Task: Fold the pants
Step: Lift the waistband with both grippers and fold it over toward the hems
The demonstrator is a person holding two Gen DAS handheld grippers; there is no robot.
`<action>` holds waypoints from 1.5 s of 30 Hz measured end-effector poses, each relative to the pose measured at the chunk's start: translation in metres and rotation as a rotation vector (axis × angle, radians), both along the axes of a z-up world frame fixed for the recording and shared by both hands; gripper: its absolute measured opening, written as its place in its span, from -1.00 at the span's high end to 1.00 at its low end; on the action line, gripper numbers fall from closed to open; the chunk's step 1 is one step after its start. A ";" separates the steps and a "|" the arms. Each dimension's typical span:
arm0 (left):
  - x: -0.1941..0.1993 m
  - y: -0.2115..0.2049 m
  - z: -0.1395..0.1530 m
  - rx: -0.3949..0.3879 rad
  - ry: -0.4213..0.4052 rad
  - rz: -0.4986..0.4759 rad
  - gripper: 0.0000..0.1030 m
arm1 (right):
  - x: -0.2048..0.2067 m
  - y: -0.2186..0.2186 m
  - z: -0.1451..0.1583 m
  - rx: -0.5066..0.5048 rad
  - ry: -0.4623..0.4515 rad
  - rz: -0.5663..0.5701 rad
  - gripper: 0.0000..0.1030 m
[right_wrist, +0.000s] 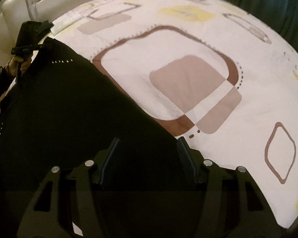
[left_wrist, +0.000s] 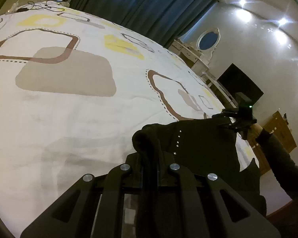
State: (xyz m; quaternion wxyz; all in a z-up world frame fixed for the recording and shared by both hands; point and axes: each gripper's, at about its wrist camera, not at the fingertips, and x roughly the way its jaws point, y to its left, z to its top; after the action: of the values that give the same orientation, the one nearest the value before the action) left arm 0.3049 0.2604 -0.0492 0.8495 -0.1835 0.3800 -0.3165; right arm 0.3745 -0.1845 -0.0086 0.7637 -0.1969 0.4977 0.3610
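Black pants point(left_wrist: 198, 138) with a row of small silver studs point(left_wrist: 177, 141) hang stretched between my two grippers above the bed. My left gripper point(left_wrist: 147, 148) is shut on one bunched corner of the pants. In the right wrist view the pants point(right_wrist: 69, 109) fill the left half, studs along the top point(right_wrist: 61, 61). My right gripper point(right_wrist: 147, 148) has its jaws standing apart, with the pants' edge lying between the fingers point(right_wrist: 183, 152). The right gripper also shows in the left wrist view point(left_wrist: 228, 119), at the far corner of the pants. The left gripper also shows in the right wrist view point(right_wrist: 39, 46).
The bed point(left_wrist: 69, 109) has a white cover with brown, beige and yellow squares point(right_wrist: 188, 83). Dark blue curtains point(left_wrist: 149, 4), a white dresser with an oval mirror point(left_wrist: 207, 40), a black screen point(left_wrist: 240, 87) and a wooden cabinet point(left_wrist: 278, 138) stand beyond. A padded white headboard point(right_wrist: 14, 13) is at the left.
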 end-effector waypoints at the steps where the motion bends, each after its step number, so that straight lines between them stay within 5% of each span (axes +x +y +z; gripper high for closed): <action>1: 0.001 0.000 0.000 -0.001 0.001 -0.003 0.84 | 0.004 0.000 -0.004 -0.015 0.009 0.005 -0.15; 10: 0.003 -0.002 -0.004 0.043 0.022 0.002 0.84 | 0.028 -0.005 -0.023 -0.018 0.109 0.008 -0.12; 18: 0.006 0.000 -0.012 0.066 0.061 0.035 0.83 | 0.012 -0.001 -0.014 -0.107 0.047 0.032 0.72; 24: 0.008 -0.003 -0.012 0.090 0.075 0.044 0.83 | -0.012 0.005 0.000 -0.160 -0.084 0.007 0.87; 34: -0.019 0.003 0.026 -0.009 -0.047 0.040 0.84 | -0.092 -0.007 0.058 -0.107 -0.346 -0.101 0.88; 45: -0.100 0.006 0.075 -0.095 -0.173 -0.019 0.84 | -0.229 -0.033 0.091 0.026 -0.476 -0.175 0.88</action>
State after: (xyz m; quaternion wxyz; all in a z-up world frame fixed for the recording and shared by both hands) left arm 0.2052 0.2664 0.0257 0.8665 -0.1917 0.2916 -0.3569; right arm 0.1459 -0.2177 0.0819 0.8903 -0.2226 0.3143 0.2432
